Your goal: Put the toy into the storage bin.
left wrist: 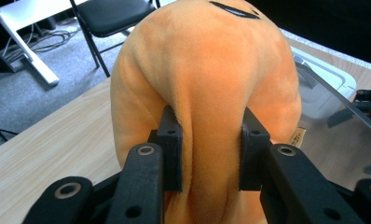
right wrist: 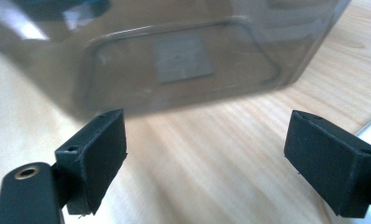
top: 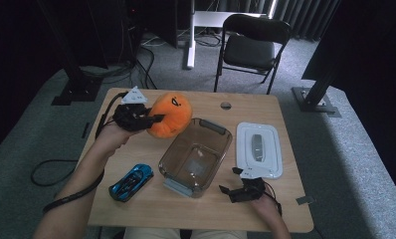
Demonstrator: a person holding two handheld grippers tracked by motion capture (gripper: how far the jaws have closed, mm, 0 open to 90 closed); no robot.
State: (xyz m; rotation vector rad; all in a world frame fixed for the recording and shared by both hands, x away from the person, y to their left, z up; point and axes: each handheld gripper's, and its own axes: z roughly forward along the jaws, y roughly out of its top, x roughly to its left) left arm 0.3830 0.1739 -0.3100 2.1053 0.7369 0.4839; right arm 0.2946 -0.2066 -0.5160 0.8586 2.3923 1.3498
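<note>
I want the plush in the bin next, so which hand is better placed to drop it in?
Left. The left gripper is already pinching the round orange plush toy, raised beside the clear plastic bin. The right gripper is open, holding nothing.

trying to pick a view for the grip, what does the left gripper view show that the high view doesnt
Left gripper view alone: the fingers pressed deep into a fold of the orange plush, and a small tag at the plush's lower side.

High view alone: the blue toy car, the white lid, and the right hand-held gripper open near the clear bin.

Both: the left hand-held gripper shut on the plush, with the bin, table and black chair beyond.
</note>
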